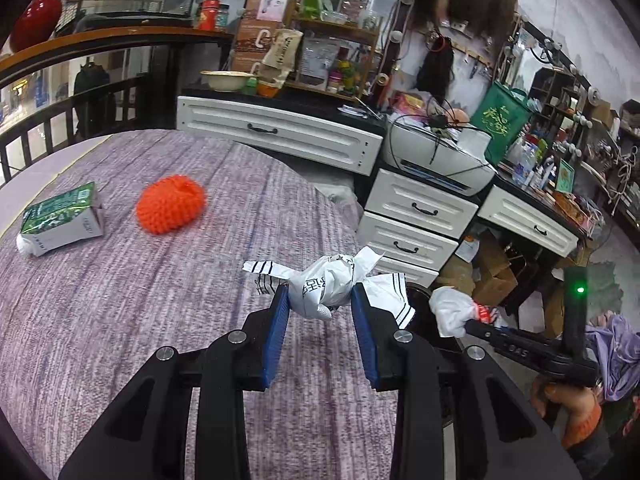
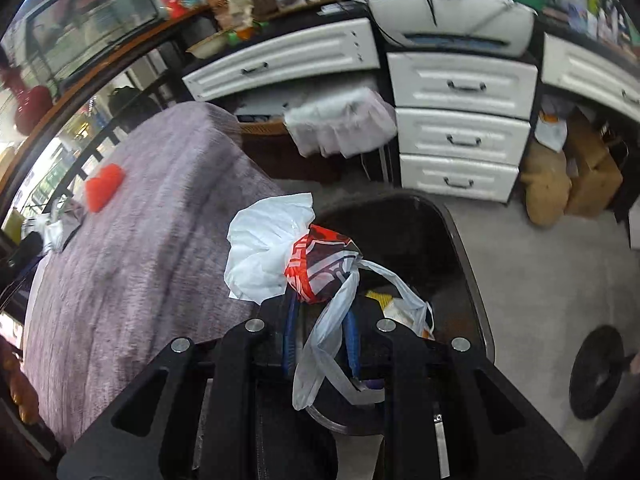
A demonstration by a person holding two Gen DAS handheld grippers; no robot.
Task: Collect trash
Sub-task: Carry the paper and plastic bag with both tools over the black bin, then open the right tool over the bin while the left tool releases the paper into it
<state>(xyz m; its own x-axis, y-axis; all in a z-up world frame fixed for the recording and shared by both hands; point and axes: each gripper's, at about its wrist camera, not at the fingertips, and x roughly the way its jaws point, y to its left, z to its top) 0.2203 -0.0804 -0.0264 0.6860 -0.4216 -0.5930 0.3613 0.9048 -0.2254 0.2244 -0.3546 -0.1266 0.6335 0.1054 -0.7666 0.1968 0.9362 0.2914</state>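
This looks like a small shop or a dressing room, packed full of stuff. Long white drawers (image 1: 280,136) with black handles sit under a dark bench top (image 1: 280,96). Shelves (image 1: 336,32) above hold boxes, jars and bottles. Dark wigs (image 1: 436,68) hang on the wall by round light bulbs (image 1: 592,94), like around a make-up mirror. A white printer (image 1: 440,160) sits on the drawers, next to a green shopping bag (image 1: 500,116). Behind a railing (image 1: 72,108) there seems to be a bright hallway, like in a mall. Cardboard boxes (image 2: 592,172) sit on the floor.
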